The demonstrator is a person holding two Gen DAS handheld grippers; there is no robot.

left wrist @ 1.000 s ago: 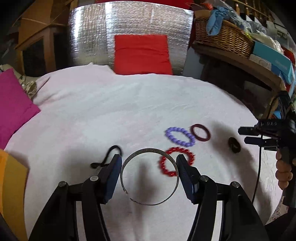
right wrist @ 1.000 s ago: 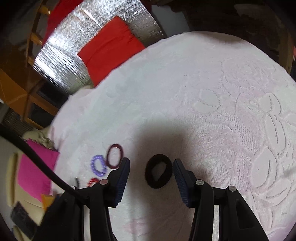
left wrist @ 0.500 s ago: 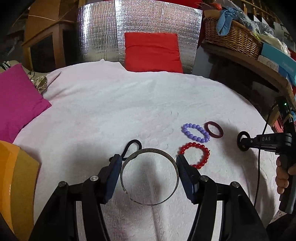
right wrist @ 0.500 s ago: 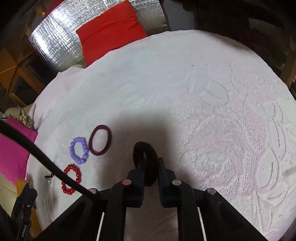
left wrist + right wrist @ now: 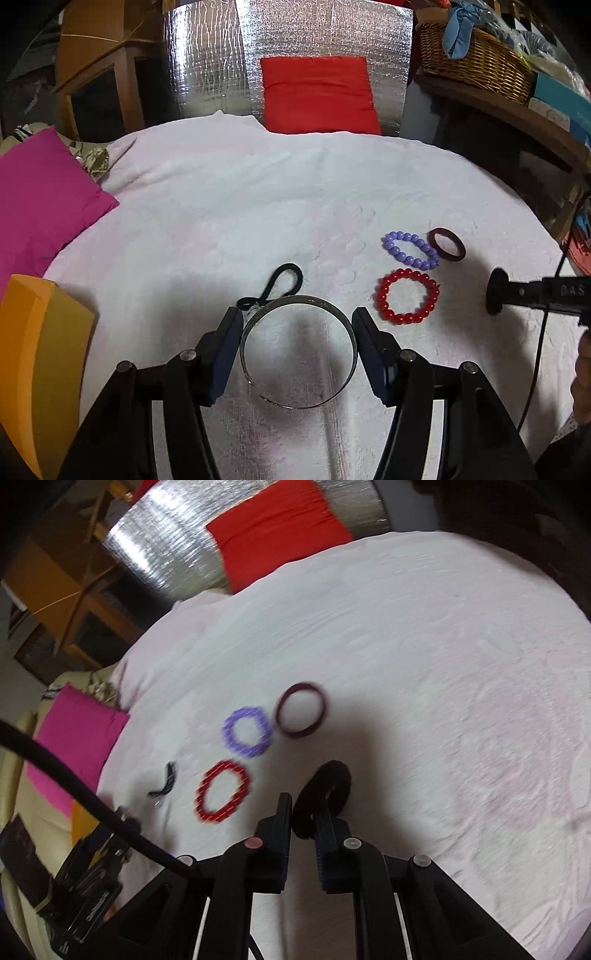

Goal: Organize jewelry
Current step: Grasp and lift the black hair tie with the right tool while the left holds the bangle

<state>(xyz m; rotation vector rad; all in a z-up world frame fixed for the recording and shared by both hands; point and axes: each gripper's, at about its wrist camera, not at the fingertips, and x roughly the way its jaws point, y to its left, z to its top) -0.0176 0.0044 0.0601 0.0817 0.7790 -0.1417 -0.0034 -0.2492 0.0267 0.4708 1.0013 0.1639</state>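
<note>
My left gripper (image 5: 297, 345) is shut on a silver open cuff bangle (image 5: 258, 317), whose sides touch both pads, just above the white bedspread (image 5: 258, 192). Past it lie a thin black hair tie (image 5: 286, 280), a red bead bracelet (image 5: 406, 295), a purple bead bracelet (image 5: 410, 249) and a dark maroon bangle (image 5: 447, 249). My right gripper (image 5: 303, 812) is shut on a black scrunchie (image 5: 328, 779), held to the right of the red bead bracelet (image 5: 221, 792) and below the purple bead bracelet (image 5: 246, 732) and maroon bangle (image 5: 302, 710). In the left wrist view the right gripper (image 5: 513, 293) comes in from the right edge.
A pink cushion (image 5: 40, 206) and an orange block (image 5: 40, 362) sit at the left. A red cushion (image 5: 317, 94) leans on a silver foil panel (image 5: 207, 59) at the back. A wooden shelf with a wicker basket (image 5: 476, 62) runs along the right.
My right gripper closed on the black scrunchie, lifted it and carried it left toward the bracelets. My left gripper kept its hold on the silver bangle and hardly moved.
</note>
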